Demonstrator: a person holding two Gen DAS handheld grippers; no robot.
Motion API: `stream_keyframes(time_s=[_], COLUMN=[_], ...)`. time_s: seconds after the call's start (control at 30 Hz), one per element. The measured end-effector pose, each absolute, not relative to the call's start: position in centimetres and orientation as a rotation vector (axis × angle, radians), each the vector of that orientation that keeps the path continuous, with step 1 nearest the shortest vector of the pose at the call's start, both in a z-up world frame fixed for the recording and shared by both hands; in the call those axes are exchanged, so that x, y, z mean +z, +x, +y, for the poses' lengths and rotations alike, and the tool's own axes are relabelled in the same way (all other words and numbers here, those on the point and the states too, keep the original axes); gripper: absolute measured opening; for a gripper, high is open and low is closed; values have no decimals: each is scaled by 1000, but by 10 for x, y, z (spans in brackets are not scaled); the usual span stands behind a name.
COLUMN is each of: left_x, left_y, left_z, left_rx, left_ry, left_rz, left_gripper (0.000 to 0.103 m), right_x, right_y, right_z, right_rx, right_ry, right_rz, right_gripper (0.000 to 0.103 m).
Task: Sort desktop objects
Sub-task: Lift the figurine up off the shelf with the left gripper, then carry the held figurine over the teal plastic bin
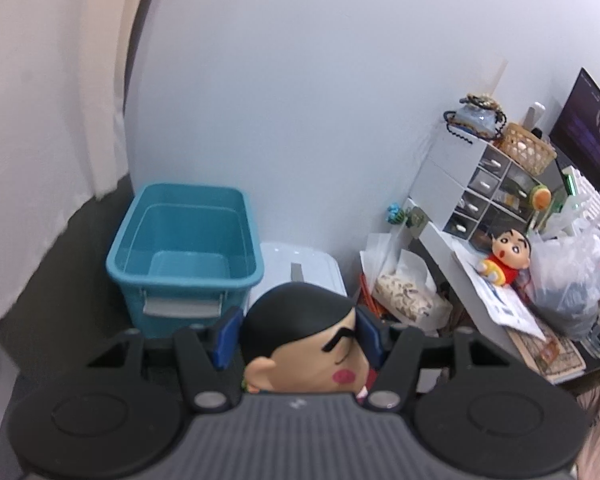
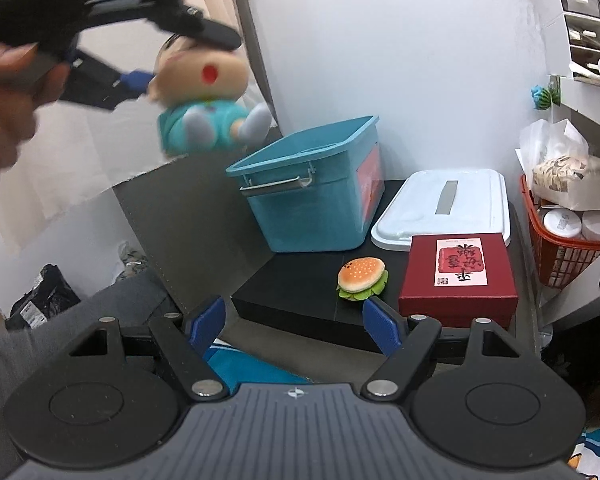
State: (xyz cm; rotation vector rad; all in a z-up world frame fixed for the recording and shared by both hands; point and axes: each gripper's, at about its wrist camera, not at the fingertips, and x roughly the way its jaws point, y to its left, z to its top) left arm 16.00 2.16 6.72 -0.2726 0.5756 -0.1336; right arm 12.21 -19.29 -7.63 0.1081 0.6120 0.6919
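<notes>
Left gripper (image 1: 298, 334) pinching the head of a cartoon doll (image 1: 304, 340) between blue pads (image 1: 226, 336), the black-haired head filling the gap at six o'clock of the left wrist view. From the right wrist view, same left gripper (image 2: 152, 60) holding the doll (image 2: 204, 96) aloft at ten o'clock, teal-suited body and grey feet dangling, a hand (image 2: 4, 112) wrapping the handle at nine o'clock.

Right gripper (image 2: 296, 326) standing spread and empty, pads (image 2: 382, 326) well apart, nothing between them.

Sitting just beyond its right pad, at the centre of the view: a toy hamburger (image 2: 362, 278) on the black desk (image 2: 292, 292), a dark red box (image 2: 458, 276) beside it at three o'clock. Standing farther back at twelve o'clock: an open teal storage bin (image 2: 312, 196), empty inside (image 1: 184, 248), with a white lid (image 2: 444, 208) lying flat beside it. Resting at three o'clock in the left view: a second cartoon figure in red (image 1: 506, 256) on papers, below a white drawer unit (image 1: 488, 184).
</notes>
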Motion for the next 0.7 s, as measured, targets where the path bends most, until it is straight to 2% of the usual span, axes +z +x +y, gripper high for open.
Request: stream_keyframes(time_s=[0.27,0.7], left_x=[74,72], left_y=[199,227], left_z=[20,38], left_rx=[-153,-171], left_ry=[-281,-330], left_rz=[562,562], left_gripper=[63,63], right_x=[-80,-49], right_y=[129,135], right_z=[-215,-206], right_rx=[710,552], right_ry=[77,3], right_rz=[610,648], right_gripper=[80,80])
